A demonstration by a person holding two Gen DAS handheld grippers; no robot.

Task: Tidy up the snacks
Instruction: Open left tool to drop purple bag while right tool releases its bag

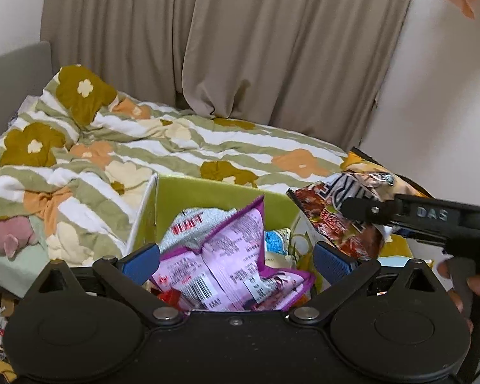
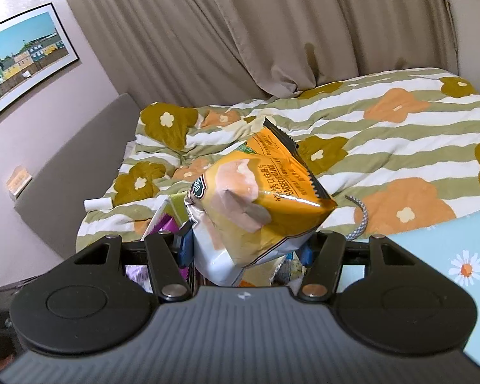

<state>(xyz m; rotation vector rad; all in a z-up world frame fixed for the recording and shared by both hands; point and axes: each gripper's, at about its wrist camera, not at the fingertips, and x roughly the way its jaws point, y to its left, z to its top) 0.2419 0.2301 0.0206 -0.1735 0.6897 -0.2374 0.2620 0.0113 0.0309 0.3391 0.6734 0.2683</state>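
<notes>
Above the green box [image 1: 208, 192] at the edge of the bed, the left gripper [image 1: 236, 260] hangs with its 2 blue-padded fingers [image 1: 140, 259] spread wide, nothing between them. Below it the box holds a heap of snacks — a purple packet [image 1: 230, 268] lies on top, its barcode side up, with a white packet with red lettering [image 1: 198, 224] behind it and a blue-printed one [image 1: 276, 241] to the right.

The right gripper [image 2: 244, 249] is pinching an orange chip bag [image 2: 259, 198] at its lower end; the bag stands tilted up and away, its black zigzag seal toward the quilt. In the left wrist view that bag [image 1: 345, 211] sits over the box's right rim, the right gripper's black finger [image 1: 368, 211] laid across it.

The floral quilt [image 1: 208, 147] covers the bed beyond, beige curtains [image 1: 240, 48] hang behind, and a framed picture [image 2: 25, 60] of coloured houses hangs on the wall. A grey braided cord [image 2: 360, 220] lies on the quilt just beside the bag.
</notes>
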